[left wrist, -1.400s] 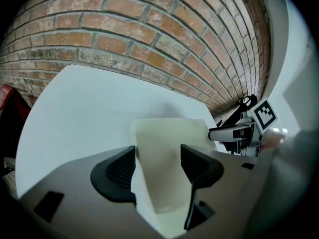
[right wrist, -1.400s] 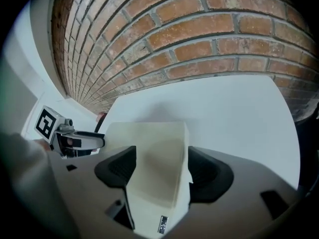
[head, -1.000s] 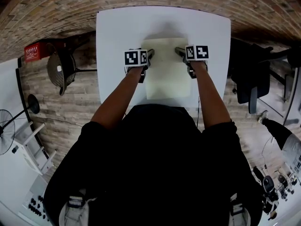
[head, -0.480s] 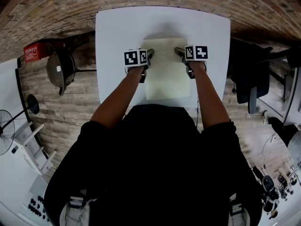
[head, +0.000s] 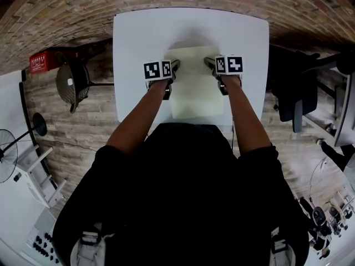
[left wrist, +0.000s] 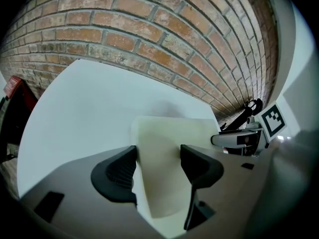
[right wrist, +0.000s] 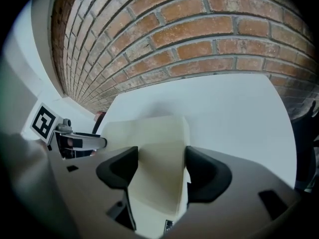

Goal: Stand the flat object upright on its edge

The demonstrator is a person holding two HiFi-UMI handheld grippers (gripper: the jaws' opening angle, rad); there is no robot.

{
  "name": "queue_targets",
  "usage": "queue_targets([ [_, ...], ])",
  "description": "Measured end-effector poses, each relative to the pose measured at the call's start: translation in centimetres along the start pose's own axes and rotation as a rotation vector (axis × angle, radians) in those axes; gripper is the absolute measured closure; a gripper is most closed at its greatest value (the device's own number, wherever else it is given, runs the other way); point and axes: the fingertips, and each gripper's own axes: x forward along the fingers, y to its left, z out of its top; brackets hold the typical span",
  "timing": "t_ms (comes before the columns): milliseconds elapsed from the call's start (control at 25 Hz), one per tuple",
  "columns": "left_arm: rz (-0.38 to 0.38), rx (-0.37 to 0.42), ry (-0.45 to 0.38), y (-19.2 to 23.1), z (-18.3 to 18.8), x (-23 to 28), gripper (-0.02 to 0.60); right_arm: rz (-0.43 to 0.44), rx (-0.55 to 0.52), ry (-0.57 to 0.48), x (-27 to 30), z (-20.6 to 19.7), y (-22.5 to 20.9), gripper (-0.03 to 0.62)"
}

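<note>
left tongs (head: 174,66) apart astride cream flat square slab (head: 197,87) | right tongs (head: 208,63) just closing, slab edge between, unclamped | white tabletop (head: 138,37) | red-brick wall (left wrist: 149,34) beyond

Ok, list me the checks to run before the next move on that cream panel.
1. Left gripper straddles the cream panel's left edge: ok.
2. Right gripper straddles its right edge: ok; jaws have just been closing slightly, panel between them.
3. Grip closed on the panel: not ok, both grippers open.
4. Grippers opposite each other across the panel: ok.
5. Panel upright on edge: not ok, it lies on the white table.
</note>
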Motion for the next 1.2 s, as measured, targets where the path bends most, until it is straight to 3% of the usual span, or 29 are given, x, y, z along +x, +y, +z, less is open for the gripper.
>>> queue_targets([
  [1000, 0.000, 0.111, -0.133, -5.2, -1.5, -6.2, 0.301, -0.013, -0.054, -0.139, -7.9, -1.9, 1.8, 0.287],
  [1200, 0.004, 0.139, -0.180, -6.8, -1.2, -7.9, 0.301, -0.033, -0.087, -0.205, -10.3, -1.7, 2.2, 0.290],
])
